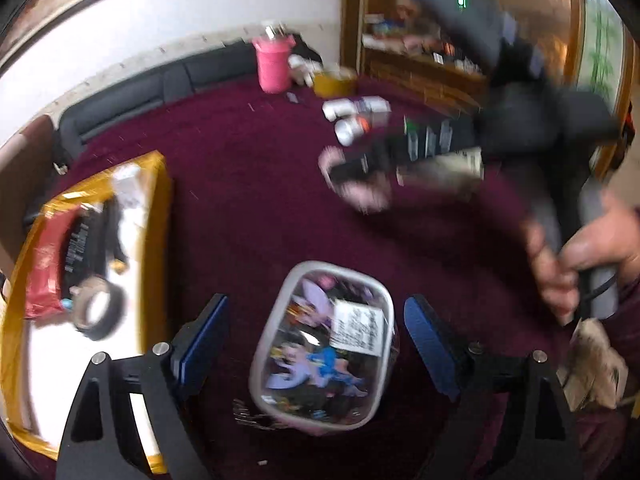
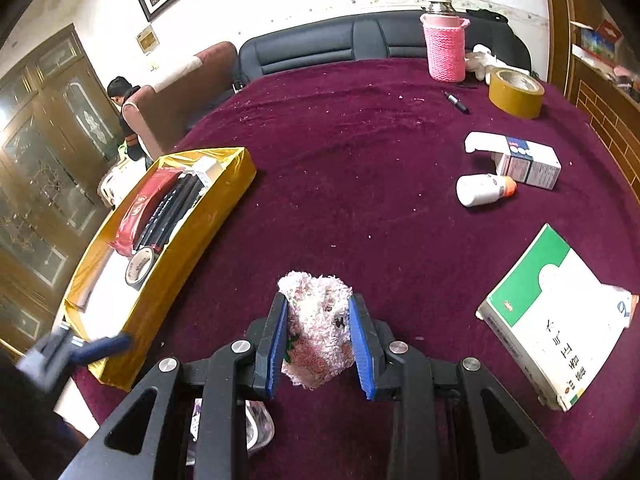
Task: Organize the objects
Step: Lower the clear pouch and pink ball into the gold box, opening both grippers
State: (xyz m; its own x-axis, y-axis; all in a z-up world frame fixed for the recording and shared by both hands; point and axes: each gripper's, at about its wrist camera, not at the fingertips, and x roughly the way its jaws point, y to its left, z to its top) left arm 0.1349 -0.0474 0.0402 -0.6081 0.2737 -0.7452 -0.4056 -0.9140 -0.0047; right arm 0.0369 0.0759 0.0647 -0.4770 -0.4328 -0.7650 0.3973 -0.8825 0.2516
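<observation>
Hand-held gripper (image 2: 320,340): black frame, blue ribbed pads (image 2: 362,348), silver screws.

Big table with a maroon velvety cloth (image 2: 340,152), speckled with crumbs. Sitting on it: gold tray (image 2: 188,240) at 9 o'clock, green-and-white box (image 2: 552,316) at 4, white pill bottle (image 2: 484,189) lying beside a small medicine carton (image 2: 528,164) at 2, yellow tape roll (image 2: 516,92), marker (image 2: 457,103) and pink knit-covered flask (image 2: 445,48) around 1.
</observation>
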